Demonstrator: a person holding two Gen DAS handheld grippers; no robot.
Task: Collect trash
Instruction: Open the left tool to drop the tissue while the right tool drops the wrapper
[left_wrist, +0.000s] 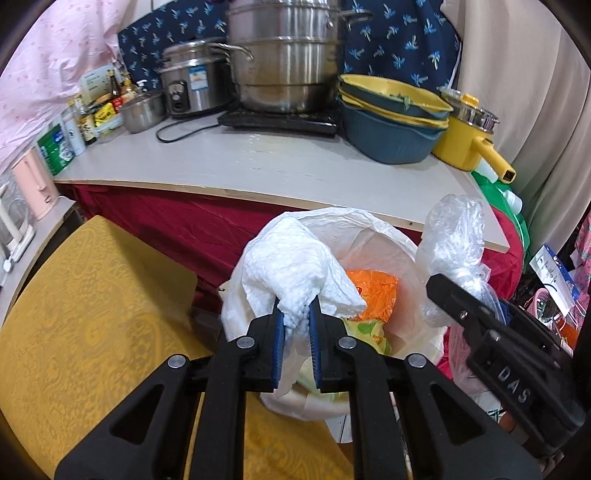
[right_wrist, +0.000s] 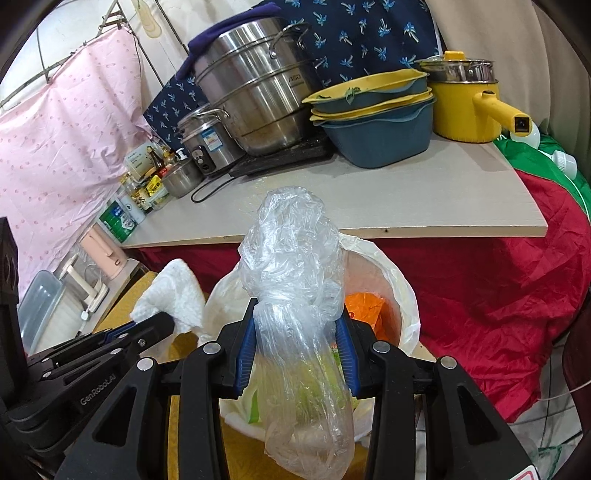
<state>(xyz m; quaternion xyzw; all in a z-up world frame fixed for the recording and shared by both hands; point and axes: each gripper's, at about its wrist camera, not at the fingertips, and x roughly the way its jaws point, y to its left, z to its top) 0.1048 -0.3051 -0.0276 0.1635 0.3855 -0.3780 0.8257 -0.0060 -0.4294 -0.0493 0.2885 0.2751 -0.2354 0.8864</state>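
Left gripper (left_wrist: 298, 312): clamped on crumpled white paper towel (left_wrist: 295, 266).
Right gripper (right_wrist: 297, 328): gripping clear plastic bag (right_wrist: 295, 258).
Trash bin (left_wrist: 399, 243): white-lined, just beyond and below both grippers.
Counter (left_wrist: 258, 162): farther ahead, carrying steel steamer pot (left_wrist: 284, 62).

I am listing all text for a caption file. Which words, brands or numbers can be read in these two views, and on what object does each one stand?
"DAS": on the right tongs' black body.
"GenRobot.AI": on the left tongs' black body.
"ASD": on the big steel steamer.
Blue label on the rice cooker: too blurred.
Bottles and packets at the counter's end: print too small.
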